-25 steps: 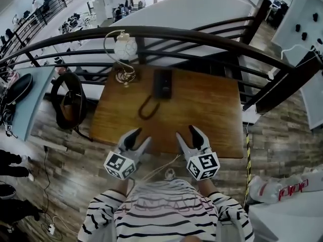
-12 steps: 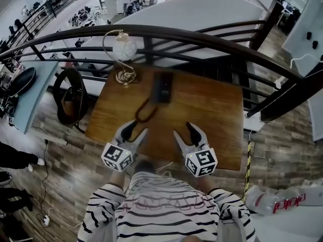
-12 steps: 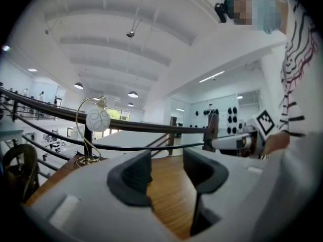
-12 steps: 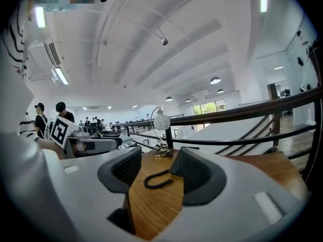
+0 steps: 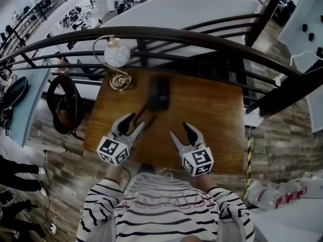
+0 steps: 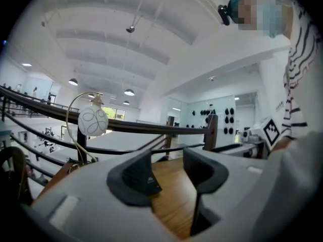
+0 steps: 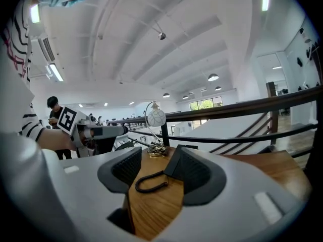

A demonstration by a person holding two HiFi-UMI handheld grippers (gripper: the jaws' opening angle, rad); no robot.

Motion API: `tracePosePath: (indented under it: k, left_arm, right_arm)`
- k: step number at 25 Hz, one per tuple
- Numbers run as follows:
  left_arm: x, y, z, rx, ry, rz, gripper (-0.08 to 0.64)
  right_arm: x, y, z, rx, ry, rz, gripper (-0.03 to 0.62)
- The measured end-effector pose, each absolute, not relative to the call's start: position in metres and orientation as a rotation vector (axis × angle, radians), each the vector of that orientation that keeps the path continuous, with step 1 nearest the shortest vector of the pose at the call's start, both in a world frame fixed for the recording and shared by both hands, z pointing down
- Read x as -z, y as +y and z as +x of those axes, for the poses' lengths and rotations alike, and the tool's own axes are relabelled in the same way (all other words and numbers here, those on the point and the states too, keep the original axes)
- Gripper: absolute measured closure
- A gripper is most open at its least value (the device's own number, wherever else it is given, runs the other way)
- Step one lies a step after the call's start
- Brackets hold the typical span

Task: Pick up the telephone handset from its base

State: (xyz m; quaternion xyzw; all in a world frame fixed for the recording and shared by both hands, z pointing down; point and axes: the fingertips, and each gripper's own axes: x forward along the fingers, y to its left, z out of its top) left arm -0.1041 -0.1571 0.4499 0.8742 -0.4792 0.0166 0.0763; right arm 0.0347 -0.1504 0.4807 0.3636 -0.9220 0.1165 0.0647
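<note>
A black telephone (image 5: 159,93) sits at the far middle of the wooden table (image 5: 212,115), with its handset lying on the base. Its coiled cord (image 5: 140,116) loops toward me on the left. My left gripper (image 5: 132,124) hovers over the cord just short of the phone, open, with only table wood between its jaws (image 6: 171,173). My right gripper (image 5: 182,133) is open too, lower and to the right of the phone. In the right gripper view the cord (image 7: 151,182) lies ahead between the fingers, and the phone (image 7: 171,161) is partly hidden behind the right finger.
A globe lamp (image 5: 115,54) on a curled brass stand occupies the table's far left corner. A dark curved railing (image 5: 202,37) runs just behind the table. A dark bag (image 5: 64,102) lies on the floor to the left, and white sacks (image 5: 282,195) to the right.
Both grippers have moved forward over the table toward the telephone. The left one now reaches the cord. Both have stayed open.
</note>
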Motion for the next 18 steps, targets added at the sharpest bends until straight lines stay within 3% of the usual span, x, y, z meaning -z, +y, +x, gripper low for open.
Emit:
tracePosePath:
  k: [18]
  left_arm:
    - [-0.467,-0.291,-0.128,-0.139,-1.172,2.665,0.332]
  right_arm:
    - [-0.515,-0.254,-0.014,-0.371,-2.679,1.228,0.37]
